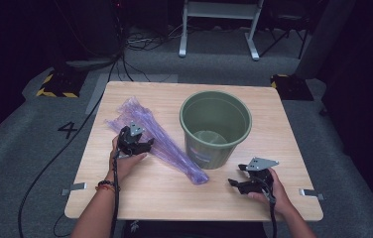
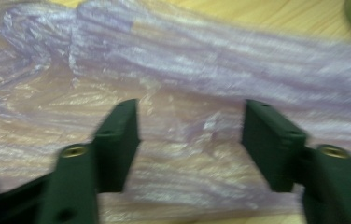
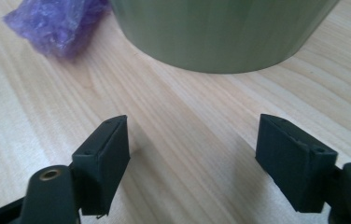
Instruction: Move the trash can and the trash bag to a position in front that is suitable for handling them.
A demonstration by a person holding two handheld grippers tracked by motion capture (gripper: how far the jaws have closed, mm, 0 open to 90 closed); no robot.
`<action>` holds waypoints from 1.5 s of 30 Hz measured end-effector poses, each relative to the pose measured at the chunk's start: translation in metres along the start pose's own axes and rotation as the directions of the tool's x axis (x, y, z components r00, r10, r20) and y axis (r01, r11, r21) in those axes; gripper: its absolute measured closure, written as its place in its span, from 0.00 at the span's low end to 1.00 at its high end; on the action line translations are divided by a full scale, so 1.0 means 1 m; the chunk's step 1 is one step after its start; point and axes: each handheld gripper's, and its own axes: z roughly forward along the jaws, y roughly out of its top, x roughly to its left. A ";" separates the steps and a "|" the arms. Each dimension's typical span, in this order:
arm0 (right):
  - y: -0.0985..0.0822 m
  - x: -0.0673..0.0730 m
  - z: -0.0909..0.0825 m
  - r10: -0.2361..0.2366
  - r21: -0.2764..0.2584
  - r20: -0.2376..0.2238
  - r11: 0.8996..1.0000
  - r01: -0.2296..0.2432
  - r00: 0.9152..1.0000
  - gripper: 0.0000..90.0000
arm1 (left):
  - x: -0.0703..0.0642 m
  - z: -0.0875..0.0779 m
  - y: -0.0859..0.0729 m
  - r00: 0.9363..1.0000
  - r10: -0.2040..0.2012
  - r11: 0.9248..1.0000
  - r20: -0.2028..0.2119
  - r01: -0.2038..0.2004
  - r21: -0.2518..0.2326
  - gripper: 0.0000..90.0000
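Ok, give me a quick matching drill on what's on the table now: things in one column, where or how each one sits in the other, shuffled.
Things:
1. purple plastic bag
2. green bucket
3. left tool
4. right tool

Places or states:
A. upright near the table's middle, nothing visible in it
B. open above bare wood, near the front edge
C. lying flat and stretched out, left of the bucket
D. open, poised over the plastic

Pairs: 1-C, 2-A, 3-D, 4-B
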 end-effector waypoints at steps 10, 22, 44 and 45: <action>0.019 0.009 0.006 0.004 -0.103 0.088 0.995 0.005 0.996 0.27 | -0.026 -0.027 0.003 0.983 -0.024 0.999 0.185 0.017 0.038 0.17; 0.041 0.008 0.017 0.036 -0.167 0.180 0.986 -0.006 0.983 0.30 | -0.076 -0.049 -0.035 0.947 0.085 0.986 0.309 -0.125 0.114 0.18; 0.058 -0.018 0.044 0.086 -0.162 0.168 0.985 -0.059 0.982 0.32 | -0.074 -0.048 -0.044 0.942 0.163 0.972 0.294 -0.204 0.114 0.18; 0.059 -0.022 0.046 0.093 -0.161 0.170 0.985 -0.066 0.981 0.32 | -0.076 -0.048 -0.044 0.942 0.172 0.970 0.288 -0.212 0.116 0.17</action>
